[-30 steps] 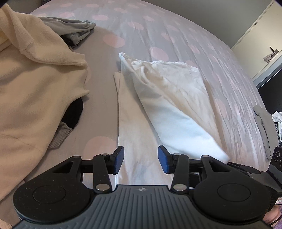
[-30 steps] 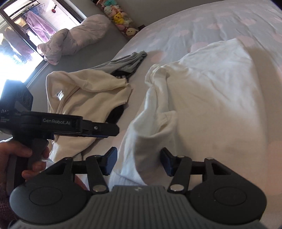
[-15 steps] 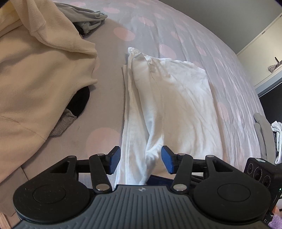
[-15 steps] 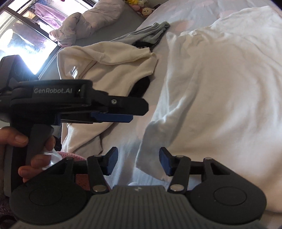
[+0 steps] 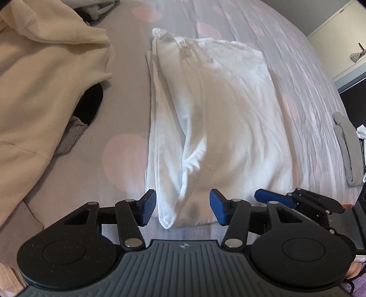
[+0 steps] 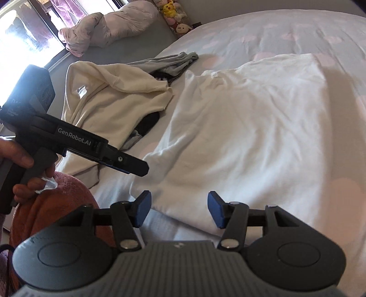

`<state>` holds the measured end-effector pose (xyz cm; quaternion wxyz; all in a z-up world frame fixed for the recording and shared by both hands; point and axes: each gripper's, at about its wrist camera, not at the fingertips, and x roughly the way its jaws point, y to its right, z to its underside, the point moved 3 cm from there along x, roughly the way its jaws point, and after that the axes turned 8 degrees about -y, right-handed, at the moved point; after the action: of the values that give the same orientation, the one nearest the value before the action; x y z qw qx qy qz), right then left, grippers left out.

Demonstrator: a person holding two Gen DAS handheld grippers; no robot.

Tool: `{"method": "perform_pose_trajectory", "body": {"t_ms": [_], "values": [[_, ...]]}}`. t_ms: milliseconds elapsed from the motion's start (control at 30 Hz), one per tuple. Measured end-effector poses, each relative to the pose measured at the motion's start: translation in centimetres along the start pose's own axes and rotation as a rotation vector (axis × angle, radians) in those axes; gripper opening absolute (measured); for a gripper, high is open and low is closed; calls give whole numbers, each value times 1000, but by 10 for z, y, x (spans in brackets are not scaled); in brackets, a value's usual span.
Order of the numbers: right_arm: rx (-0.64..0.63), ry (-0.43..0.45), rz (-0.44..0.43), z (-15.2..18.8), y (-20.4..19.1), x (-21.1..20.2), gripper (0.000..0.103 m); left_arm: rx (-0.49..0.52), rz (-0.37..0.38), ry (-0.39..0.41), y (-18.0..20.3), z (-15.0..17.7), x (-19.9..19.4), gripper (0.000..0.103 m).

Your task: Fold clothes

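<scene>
A home bedroom is shown: a wide bed covered by a grey, pink-dotted sheet (image 5: 228, 20), plush toys (image 6: 176, 16) lined up beyond, garments strewn about.

So the white shirt (image 5: 228, 118) I'm working on is lying flat on the bed, folded lengthwise into a long rectangle with a stitched hem along the far edge. There's a loose, bunched fold running down its left side, ending in a drooping corner at the near edge. Fabric is wrinkly, not crisp at all. To the left of it, apart from it, I've got a cream hoodie (image 5: 41, 86) sprawled out unfolded, and a grey garment (image 6: 173, 62) crumpled just behind that, partly tucked under it.
</scene>
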<state>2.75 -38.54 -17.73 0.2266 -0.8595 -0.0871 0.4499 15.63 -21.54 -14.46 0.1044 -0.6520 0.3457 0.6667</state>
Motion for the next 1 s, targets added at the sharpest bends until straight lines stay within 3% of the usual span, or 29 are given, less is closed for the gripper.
{"method": "perform_pose_trajectory", "body": {"t_ms": [133,300,433,533,600,733,800,967,1000], "values": [[-25,-6,72,15,14,-19,63,3,-11,-67,-1,-6,15,35],[-90,-3,176,30,22,-43,63,-26,-30,-104,-11,-13,26,26],[-210,-55,408,37,20,-46,69,-19,-32,-104,-9,-13,31,15],[-222,-99,431,42,28,-38,67,13,-31,-80,-3,-11,29,5],[-231,-98,475,42,29,-35,66,32,-28,-51,0,-9,25,4],[-183,-111,477,42,39,-33,45,57,5,18,3,-8,4,3],[-157,-114,468,41,43,-33,43,72,6,44,9,-11,-6,3],[-143,-95,473,42,44,-35,14,60,-24,18,1,-14,-7,3],[-141,-99,472,42,45,-35,12,49,-22,11,-3,-14,-6,3]]}}
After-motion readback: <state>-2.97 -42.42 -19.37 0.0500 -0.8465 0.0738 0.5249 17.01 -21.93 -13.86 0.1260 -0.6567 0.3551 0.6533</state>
